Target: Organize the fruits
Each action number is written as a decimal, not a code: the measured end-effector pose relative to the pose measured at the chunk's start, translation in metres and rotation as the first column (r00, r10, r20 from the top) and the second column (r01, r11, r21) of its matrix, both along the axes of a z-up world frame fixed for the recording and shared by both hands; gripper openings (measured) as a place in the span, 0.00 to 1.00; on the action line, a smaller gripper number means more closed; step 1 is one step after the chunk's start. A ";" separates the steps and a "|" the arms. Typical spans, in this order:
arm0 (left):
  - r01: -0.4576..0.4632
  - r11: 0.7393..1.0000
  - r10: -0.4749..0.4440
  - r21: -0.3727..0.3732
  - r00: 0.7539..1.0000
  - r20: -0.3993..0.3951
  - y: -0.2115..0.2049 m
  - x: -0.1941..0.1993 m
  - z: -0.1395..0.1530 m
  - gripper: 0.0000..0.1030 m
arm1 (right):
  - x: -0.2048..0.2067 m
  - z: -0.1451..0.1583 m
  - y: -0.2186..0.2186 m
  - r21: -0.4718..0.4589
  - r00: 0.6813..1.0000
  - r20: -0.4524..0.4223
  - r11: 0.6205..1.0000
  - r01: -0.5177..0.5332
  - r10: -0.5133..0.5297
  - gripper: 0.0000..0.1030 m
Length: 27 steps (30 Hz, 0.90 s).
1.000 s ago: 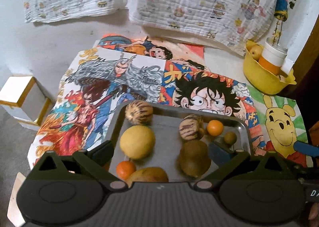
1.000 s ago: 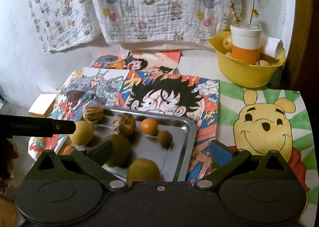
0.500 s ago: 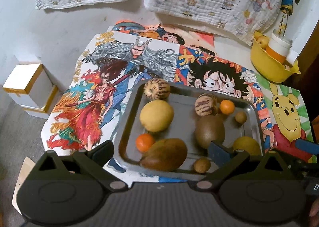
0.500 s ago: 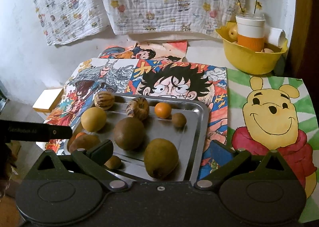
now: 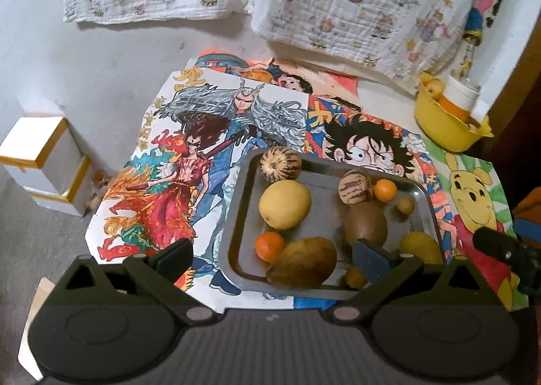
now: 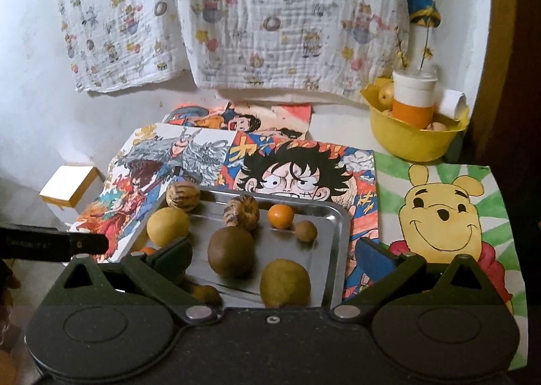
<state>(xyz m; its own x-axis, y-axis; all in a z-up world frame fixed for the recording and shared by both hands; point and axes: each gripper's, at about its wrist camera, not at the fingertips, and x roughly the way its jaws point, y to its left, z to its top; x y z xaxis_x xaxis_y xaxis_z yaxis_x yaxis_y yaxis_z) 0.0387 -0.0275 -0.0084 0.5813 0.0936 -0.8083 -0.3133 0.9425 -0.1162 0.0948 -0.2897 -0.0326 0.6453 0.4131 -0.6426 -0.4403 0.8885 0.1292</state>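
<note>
A metal tray (image 5: 243,182) (image 6: 334,239) lies on cartoon posters and holds several fruits: two striped melons (image 5: 280,163) (image 6: 182,196), a yellow round fruit (image 5: 284,204), two small oranges (image 5: 269,246) (image 6: 280,216), a brown kiwi-like fruit (image 5: 365,224) (image 6: 230,251), a mango (image 5: 304,261) and a lemon (image 6: 284,281). My left gripper (image 5: 270,258) is open and empty above the tray's near edge. My right gripper (image 6: 274,258) is open and empty over the tray's near right part.
A yellow bowl (image 5: 446,121) (image 6: 416,141) with a white and orange cup and an apple stands at the back right. A Winnie the Pooh drawing (image 6: 439,216) lies right of the tray. White and gold boxes (image 5: 40,161) stand at the left. Printed cloths hang on the wall behind.
Both grippers have drawn back and up from the tray, so more of the tray and its fruits shows. Both stay open and empty.
</note>
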 end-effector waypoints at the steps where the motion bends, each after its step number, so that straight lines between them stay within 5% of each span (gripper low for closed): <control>1: 0.011 1.000 -0.011 0.005 1.000 0.006 0.001 -0.004 0.001 0.99 | -0.005 0.001 0.001 0.006 1.000 0.005 1.000 0.005 -0.005 0.99; 13: 0.096 0.995 -0.097 0.008 0.993 0.069 0.014 -0.059 0.001 0.99 | -0.079 0.009 0.020 -0.020 0.993 0.112 0.999 0.049 -0.047 0.99; 27: 0.108 0.992 -0.115 0.059 0.984 0.138 0.020 -0.098 -0.003 0.99 | -0.101 -0.006 0.020 0.013 0.994 -0.015 0.994 0.110 -0.109 0.99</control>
